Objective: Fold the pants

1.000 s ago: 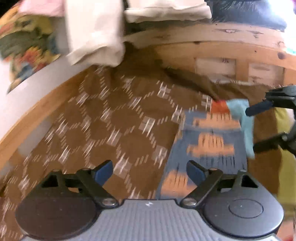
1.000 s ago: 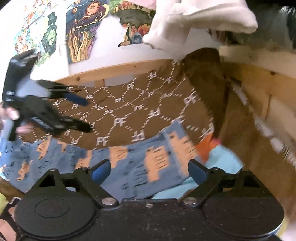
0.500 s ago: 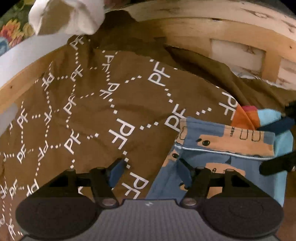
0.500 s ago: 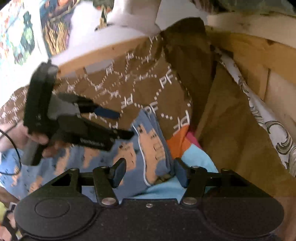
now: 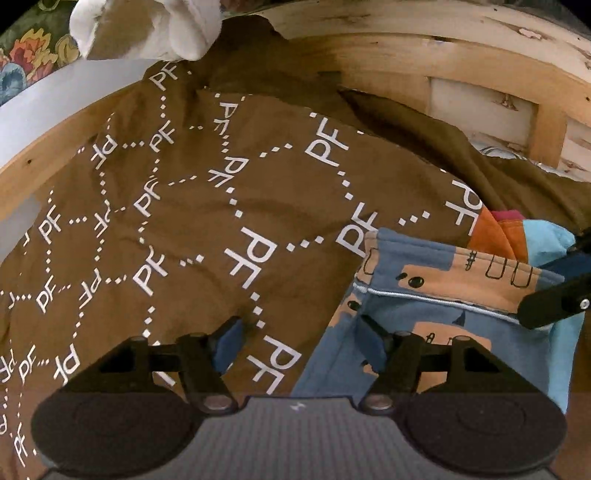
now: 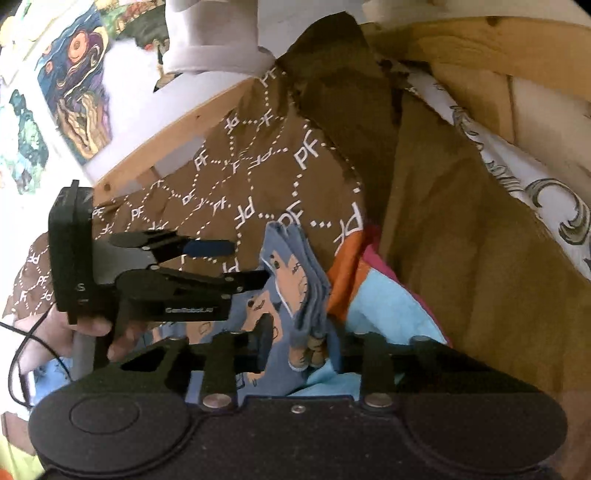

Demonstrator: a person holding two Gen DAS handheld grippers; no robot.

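On the brown patterned bedspread, the left hand-held gripper points steeply down, fingers spread over the blue pants' edge. Right hand-held gripper is closing around their bunched waistband.

Counts: two grippers, one pair of pants, a few cloths.

Two grippers show: the left gripper at nine o'clock in the right wrist view, one hand around its handle, and the right gripper at six o'clock. One pair of pants, blue with orange patches, lies at four o'clock in the left wrist view. One brown blanket printed with white letters fills the centre. One light-blue cloth with an orange patch sits at three o'clock of the pants. One white cloth hangs at eleven o'clock. One wooden frame runs across twelve to two o'clock. At least two pictures hang at ten o'clock in the right wrist view.
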